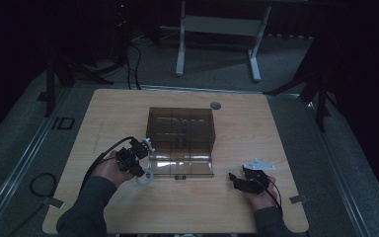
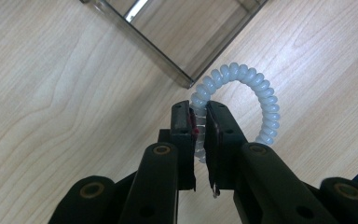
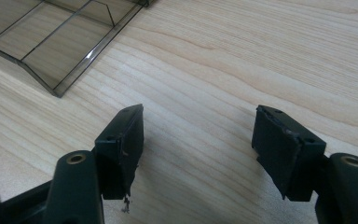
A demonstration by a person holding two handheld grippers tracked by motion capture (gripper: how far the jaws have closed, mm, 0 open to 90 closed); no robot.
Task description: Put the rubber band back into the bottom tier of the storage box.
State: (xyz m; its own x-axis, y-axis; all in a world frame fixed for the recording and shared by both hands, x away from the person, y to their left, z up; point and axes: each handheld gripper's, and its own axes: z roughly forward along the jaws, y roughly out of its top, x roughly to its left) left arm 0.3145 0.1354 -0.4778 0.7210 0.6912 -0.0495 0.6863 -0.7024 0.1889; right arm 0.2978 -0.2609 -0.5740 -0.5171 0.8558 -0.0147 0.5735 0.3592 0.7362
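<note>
High view: a pale wooden table (image 1: 128,106) holds a smoky transparent plastic organiser box (image 1: 180,129) with inner dividers, its lid folded open toward the person. At the box's front left corner, the left gripper (image 1: 147,148) holds a white spiral coil hair tie (image 1: 144,178) just clear of the lid edge. The right gripper (image 1: 234,178) rests near the front right of the box, apart from it.

Left gripper view: the two black jaws are clamped on one side of the coil hair tie (image 2: 242,88), and the rest of the loop arches free above the wood. A corner of the box lid (image 2: 186,80) lies just beside the loop.

Right gripper view: the jaws stand wide apart with nothing between them, over bare wood, with the box lid (image 3: 51,51) off to the upper left.

To do this step well, I judge the left grip should stay firm, lift the loop clear of the wall, centre it over one compartment, then release low.
</note>
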